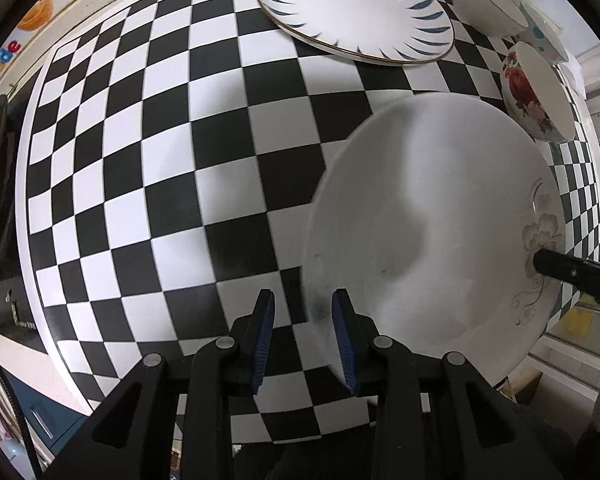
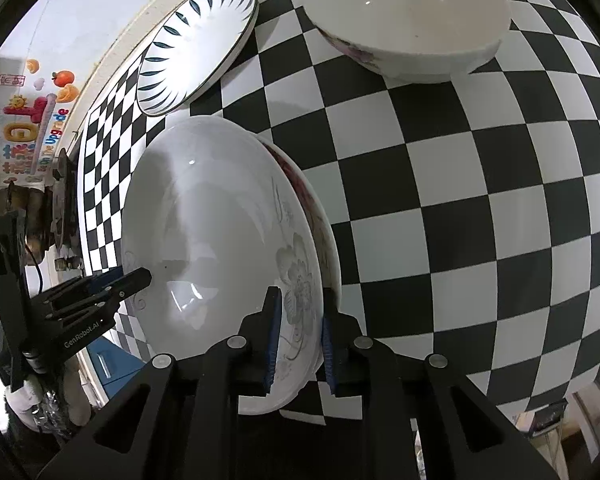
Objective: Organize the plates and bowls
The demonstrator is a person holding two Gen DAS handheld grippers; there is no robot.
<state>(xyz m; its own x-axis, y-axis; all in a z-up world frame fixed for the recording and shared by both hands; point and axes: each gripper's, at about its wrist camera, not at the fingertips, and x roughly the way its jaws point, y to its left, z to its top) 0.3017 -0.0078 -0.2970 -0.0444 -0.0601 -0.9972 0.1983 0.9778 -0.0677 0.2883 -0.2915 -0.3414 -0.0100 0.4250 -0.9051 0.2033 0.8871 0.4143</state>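
On the checkered surface (image 1: 148, 168): large white plate (image 1: 432, 216) with faint floral print, lifted and tilted. Left gripper (image 1: 304, 340) straddles its near rim, narrow, fingers just about closed on it. Right gripper (image 2: 298, 340) clamps the opposite rim. Beyond the white plate: blue-leaf plate (image 1: 356, 12); rose bowl (image 1: 538, 92) beside it; plain white bowl (image 1: 488, 0) further back

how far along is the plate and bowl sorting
Early on. Nothing looks clearly stacked yet. In hand: both the left hand-held gripper and right hand-held gripper straddle opposite rims of the white floral plate, which seems to sit over another dish. Left: the blue-leaf plate and the rose bowl lie apart on the checkered table.
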